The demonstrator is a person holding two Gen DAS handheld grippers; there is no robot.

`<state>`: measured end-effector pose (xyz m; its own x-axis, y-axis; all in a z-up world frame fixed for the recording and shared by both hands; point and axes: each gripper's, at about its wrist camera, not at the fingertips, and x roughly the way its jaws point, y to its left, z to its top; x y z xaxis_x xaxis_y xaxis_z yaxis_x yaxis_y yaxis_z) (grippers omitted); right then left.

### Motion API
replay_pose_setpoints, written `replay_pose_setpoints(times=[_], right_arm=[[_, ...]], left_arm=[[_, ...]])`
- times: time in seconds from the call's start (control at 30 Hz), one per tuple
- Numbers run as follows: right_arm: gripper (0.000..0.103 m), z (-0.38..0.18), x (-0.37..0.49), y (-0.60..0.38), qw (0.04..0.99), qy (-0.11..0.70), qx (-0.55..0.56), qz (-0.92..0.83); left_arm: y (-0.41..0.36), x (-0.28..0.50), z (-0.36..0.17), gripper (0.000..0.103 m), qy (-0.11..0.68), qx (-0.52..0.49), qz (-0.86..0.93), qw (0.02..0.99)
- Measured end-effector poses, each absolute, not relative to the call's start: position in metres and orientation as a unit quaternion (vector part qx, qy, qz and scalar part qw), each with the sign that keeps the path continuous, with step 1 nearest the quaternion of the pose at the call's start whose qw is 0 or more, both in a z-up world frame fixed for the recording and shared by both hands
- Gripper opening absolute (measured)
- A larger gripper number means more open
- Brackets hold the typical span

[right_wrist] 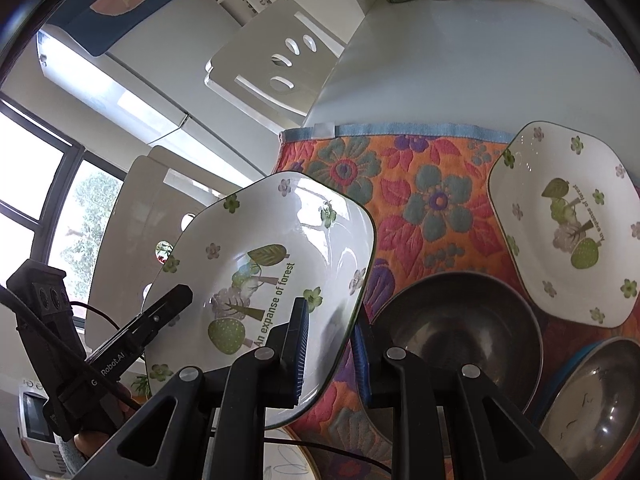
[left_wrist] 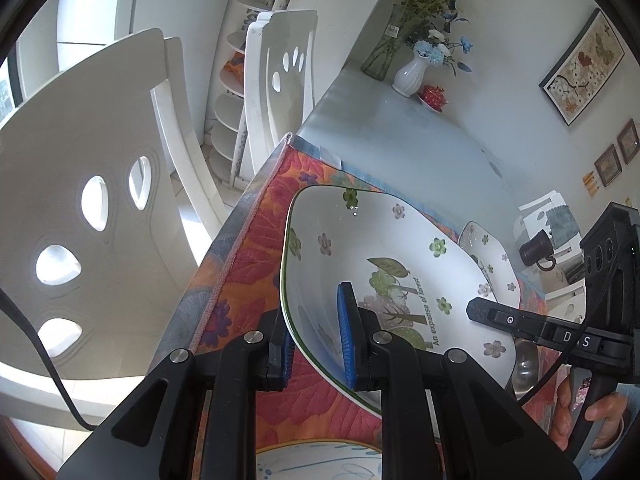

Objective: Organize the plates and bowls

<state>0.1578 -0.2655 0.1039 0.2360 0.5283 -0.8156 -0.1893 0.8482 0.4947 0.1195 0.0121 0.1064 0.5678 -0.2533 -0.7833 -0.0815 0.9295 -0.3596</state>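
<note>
While both grippers are clamping the lifted plate [right_wrist: 260, 280] at center frame, left gripper [left_wrist: 316, 344] and right gripper [right_wrist: 332, 356] on its rim, I am carrying it; next, I judge, stacking onto the matching plate [right_wrist: 568, 224] at right.

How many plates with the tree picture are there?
2. One tree plate is lifted, held by both claws, left and right. The other plate lies on the flowery cloth. More may be hidden.

left tool [left_wrist: 316, 340]: pads clamped, raised | right tool [right_wrist: 332, 348]: pads clamped, raised
</note>
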Motion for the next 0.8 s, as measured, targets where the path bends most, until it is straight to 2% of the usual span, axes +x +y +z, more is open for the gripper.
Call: replay_pose_setpoints(times=[0.8], right_arm=[[0.021,0.095,0.133,-0.264,0.766,0.579,0.16,0.229]], left_arm=[[0.014,0.107,0.104,0.016,0.469,-0.175,-0.051,0.865]])
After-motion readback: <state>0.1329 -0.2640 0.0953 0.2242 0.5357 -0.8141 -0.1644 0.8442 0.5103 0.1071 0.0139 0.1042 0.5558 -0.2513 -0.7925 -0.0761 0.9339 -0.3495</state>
